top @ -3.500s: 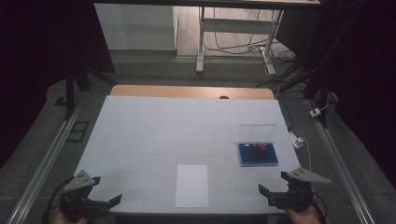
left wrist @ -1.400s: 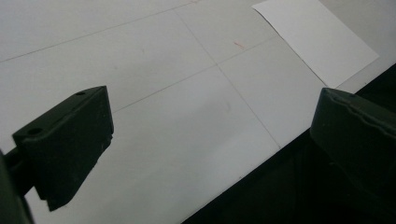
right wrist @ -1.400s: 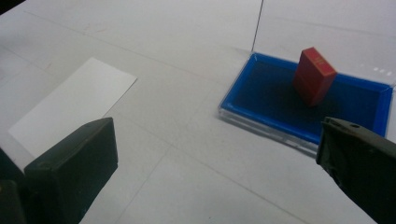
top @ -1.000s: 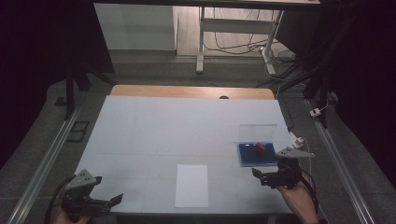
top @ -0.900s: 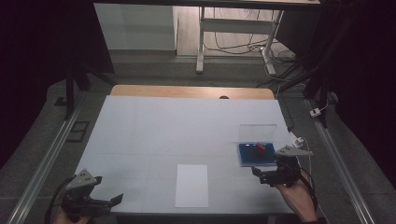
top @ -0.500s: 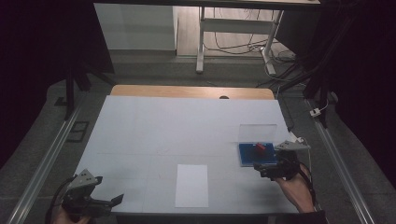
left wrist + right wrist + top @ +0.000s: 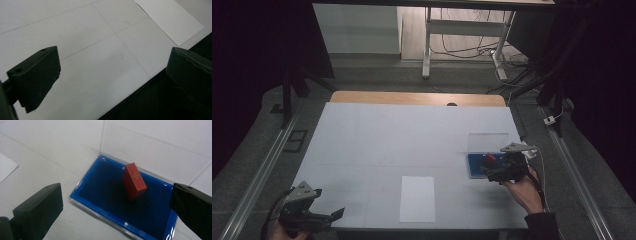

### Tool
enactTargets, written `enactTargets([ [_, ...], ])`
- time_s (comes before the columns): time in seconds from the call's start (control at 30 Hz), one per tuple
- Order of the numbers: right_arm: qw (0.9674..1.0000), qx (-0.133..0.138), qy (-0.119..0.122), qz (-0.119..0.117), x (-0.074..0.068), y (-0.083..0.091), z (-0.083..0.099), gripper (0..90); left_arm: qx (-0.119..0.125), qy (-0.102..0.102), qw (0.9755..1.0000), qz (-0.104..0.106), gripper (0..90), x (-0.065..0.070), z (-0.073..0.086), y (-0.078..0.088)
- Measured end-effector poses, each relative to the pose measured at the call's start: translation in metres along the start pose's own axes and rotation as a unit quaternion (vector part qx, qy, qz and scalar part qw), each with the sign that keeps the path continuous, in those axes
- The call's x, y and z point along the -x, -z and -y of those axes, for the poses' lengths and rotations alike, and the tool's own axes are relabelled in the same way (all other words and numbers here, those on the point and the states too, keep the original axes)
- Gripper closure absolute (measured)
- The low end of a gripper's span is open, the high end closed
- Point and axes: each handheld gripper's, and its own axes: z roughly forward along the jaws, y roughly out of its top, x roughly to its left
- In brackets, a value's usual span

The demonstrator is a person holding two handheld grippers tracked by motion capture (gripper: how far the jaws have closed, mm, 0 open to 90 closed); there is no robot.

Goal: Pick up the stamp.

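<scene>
1. Paper first: a white sheet of paper (image 7: pixel 417 198) lies flat at the near edge of the table (image 7: pixel 377 135), between my two hands, with nothing touching it.

2. My left gripper (image 7: pixel 319 217) hangs at the near left corner of the table, jaws spread wide and empty. In the left gripper view it looks across bare tabletop toward the sheet.

3. My right gripper (image 7: pixel 489 172) hovers at the right side, over the near edge of the blue tray (image 7: pixel 100 192). Its jaws are also wide apart and grip nothing.

4. Between those jaws, in the right gripper view, the red block (image 7: pixel 134 181) stands tilted inside the tray, toward its far side. Gold lines mark one face of the block.

5. Beyond the tray, the clear lid (image 7: pixel 155 147) stands open at the far rim, so the way in from above is free.

6. I judge this the approach step, before any grasp. Next I should lower the right gripper into the tray, straddle the block across its narrow faces, and close. The slanted block may tip or slide when first touched, and the lid stands close behind it.
</scene>
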Motion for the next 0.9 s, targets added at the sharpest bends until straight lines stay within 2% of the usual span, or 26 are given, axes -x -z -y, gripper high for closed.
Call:
enactTargets([
  [0.3,0.9998,-0.022,0.004,0.0,0.013,-0.019,-0.004,0.0,-0.001,0.001,1.0,0.0,0.0,0.0,0.0,0.0],
  [0.57,0.999,-0.043,0.01,-0.001,0.02,-0.027,-0.006,0.1,-0.001,0.002,1.0,-0.001,0.0,-0.001,0.0,0.0],
  [0.6,0.9989,-0.045,0.014,-0.004,0.021,-0.028,-0.007,4.9,-0.001,0.002,1.0,-0.002,0.0,-0.001,0.0,0.0],
  [0.63,0.9989,-0.045,0.014,-0.004,0.021,-0.028,-0.007,4.9,-0.001,0.002,1.0,-0.002,0.0,-0.001,0.0,0.0],
  [0.67,0.9988,-0.044,0.018,-0.01,0.022,-0.028,-0.008,11.7,-0.002,0.002,1.0,-0.002,0.0,-0.001,0.0,0.0],
  [0.7,0.9988,-0.044,0.018,-0.01,0.022,-0.028,-0.008,11.7,-0.002,0.002,1.0,-0.002,0.0,-0.001,0.0,0.0],
  [0.73,0.9988,-0.042,0.019,-0.014,0.023,-0.028,-0.009,16.8,-0.002,0.002,1.0,-0.002,0.0,-0.001,0.0,0.0],
  [0.77,0.9987,-0.041,0.023,-0.019,0.024,-0.027,-0.01,25.7,-0.003,0.002,1.0,-0.002,0.0,-0.001,0.0,0.0],
  [0.83,0.9987,-0.039,0.023,-0.022,0.026,-0.026,-0.012,34.3,-0.003,0.003,1.0,-0.003,0.0,-0.001,0.0,0.0],
  [0.9,0.9987,-0.039,0.02,-0.026,0.027,-0.026,-0.012,37.9,-0.003,0.005,1.0,-0.004,0.0,-0.001,0.0,-0.001],
])
